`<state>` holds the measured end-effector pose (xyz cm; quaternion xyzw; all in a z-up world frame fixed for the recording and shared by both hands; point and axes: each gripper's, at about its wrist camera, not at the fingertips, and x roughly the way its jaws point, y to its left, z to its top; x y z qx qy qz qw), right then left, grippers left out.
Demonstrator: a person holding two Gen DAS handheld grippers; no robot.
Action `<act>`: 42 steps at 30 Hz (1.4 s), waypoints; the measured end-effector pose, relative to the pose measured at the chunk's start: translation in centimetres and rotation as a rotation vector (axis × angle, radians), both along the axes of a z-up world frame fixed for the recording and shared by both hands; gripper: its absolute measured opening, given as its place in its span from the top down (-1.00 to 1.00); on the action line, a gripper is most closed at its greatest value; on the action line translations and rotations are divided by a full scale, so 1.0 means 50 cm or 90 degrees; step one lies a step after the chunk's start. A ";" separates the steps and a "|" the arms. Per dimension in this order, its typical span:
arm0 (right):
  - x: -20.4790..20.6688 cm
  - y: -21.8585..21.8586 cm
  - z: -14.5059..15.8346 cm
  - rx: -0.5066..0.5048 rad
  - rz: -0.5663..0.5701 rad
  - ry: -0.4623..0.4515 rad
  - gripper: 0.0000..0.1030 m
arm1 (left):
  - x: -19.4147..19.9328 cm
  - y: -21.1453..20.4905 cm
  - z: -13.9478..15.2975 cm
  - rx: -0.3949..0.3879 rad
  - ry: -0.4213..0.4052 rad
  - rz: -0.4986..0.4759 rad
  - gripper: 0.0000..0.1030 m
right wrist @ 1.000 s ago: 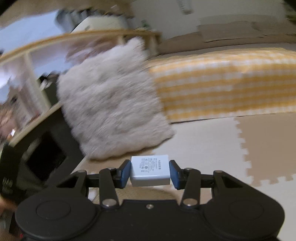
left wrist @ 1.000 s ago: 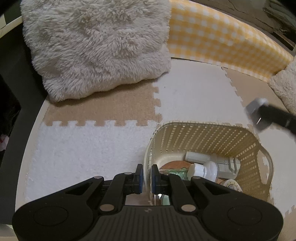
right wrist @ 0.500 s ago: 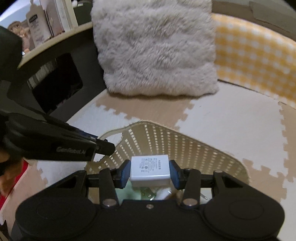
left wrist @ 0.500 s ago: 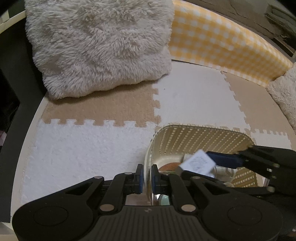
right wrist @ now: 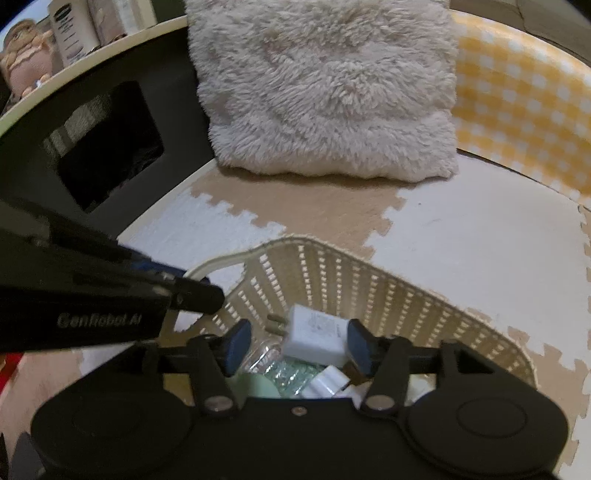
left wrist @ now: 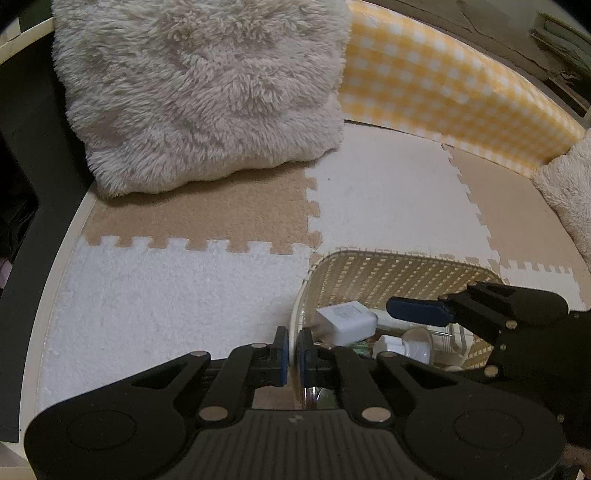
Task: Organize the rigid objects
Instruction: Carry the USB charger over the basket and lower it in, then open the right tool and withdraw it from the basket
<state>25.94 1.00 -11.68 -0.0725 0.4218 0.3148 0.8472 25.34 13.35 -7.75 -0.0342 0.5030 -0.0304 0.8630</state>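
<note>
Where puzzle mat [left wrist: 177,295] lies, fluffy cushion [left wrist: 207,92]

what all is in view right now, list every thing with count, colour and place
basket: one, cream lattice plastic, on the floor mats near the grippers
white charger: one, white with prongs, over the basket between the right gripper's opened jaws, tilted, no longer squeezed
other basket contents: several, white, pale green and clear pieces, on the basket's bottom; exact count unclear
fluffy cushion: one, cream, at the far edge of the mats
second fluffy cushion: one, cream, at the right edge of the left wrist view
gingham pad: one, yellow and white, behind the mats
floor mats: several, white and tan, interlocked
bottles: a few, white, on a shelf
left gripper: one, black with blue pads, shut on the basket's rim
right gripper: one, black with blue pads, jaws just opened
</note>
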 end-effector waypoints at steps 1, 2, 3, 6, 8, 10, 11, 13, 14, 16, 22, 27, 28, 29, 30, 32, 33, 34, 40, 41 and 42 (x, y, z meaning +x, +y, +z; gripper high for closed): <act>-0.002 0.000 0.000 -0.002 0.002 0.000 -0.20 | 0.000 0.000 0.000 0.001 0.000 0.000 0.91; -0.005 -0.001 0.000 -0.002 0.002 0.000 -0.22 | 0.000 0.000 0.000 0.001 0.000 0.000 0.91; -0.007 -0.002 0.000 -0.001 0.002 0.001 -0.24 | 0.000 -0.001 0.000 0.001 0.000 0.000 0.91; -0.011 -0.008 0.003 0.003 -0.001 0.001 -0.25 | 0.000 -0.001 0.000 0.002 0.000 0.001 0.92; -0.014 -0.012 0.006 0.006 -0.002 0.002 -0.25 | -0.001 0.000 0.000 0.002 -0.001 0.001 0.93; -0.018 -0.016 0.011 0.008 -0.005 0.002 -0.26 | 0.000 0.000 0.000 0.003 -0.001 0.001 0.92; -0.020 -0.018 0.014 0.009 -0.005 0.001 -0.28 | -0.001 0.000 0.000 0.003 0.000 0.001 0.92; -0.025 -0.023 0.021 0.015 -0.008 -0.001 -0.34 | -0.001 0.000 0.000 0.006 0.000 0.000 0.92; -0.028 -0.026 0.025 0.019 -0.010 0.000 -0.39 | -0.001 -0.001 0.001 0.007 0.000 0.000 0.92; -0.034 -0.035 0.035 0.028 -0.014 -0.002 -0.47 | -0.001 -0.001 0.001 0.007 0.000 0.001 0.92; -0.058 -0.068 0.073 0.045 -0.035 -0.022 -0.56 | -0.002 -0.003 0.001 0.011 -0.001 0.003 0.92; -0.092 -0.114 0.113 0.062 -0.067 -0.046 -0.70 | -0.002 -0.005 0.001 0.016 -0.002 0.002 0.92; -0.102 -0.127 0.123 0.065 -0.076 -0.053 -0.70 | -0.002 -0.006 0.002 0.017 -0.002 0.002 0.92; -0.109 -0.138 0.132 0.069 -0.084 -0.060 -0.72 | -0.003 -0.006 0.002 0.018 -0.002 0.002 0.92; -0.117 -0.148 0.141 0.073 -0.092 -0.065 -0.74 | -0.003 -0.007 0.002 0.020 -0.002 0.002 0.92; -0.132 -0.170 0.156 0.081 -0.104 -0.076 -0.79 | -0.005 -0.007 0.002 0.020 -0.002 0.004 0.92; -0.137 -0.180 0.162 0.083 -0.111 -0.081 -0.82 | -0.006 -0.007 0.002 0.021 -0.003 0.005 0.91; -0.146 -0.191 0.170 0.084 -0.120 -0.087 -0.83 | -0.008 -0.008 0.002 0.022 -0.003 0.006 0.91; -0.184 -0.235 0.198 0.090 -0.159 -0.112 -0.84 | -0.032 -0.011 0.023 0.038 -0.018 0.026 0.71; -0.191 -0.241 0.203 0.092 -0.166 -0.116 -0.84 | -0.038 -0.011 0.032 0.038 -0.026 0.031 0.65; -0.198 -0.246 0.207 0.093 -0.172 -0.119 -0.84 | -0.045 -0.012 0.043 0.035 -0.035 0.035 0.53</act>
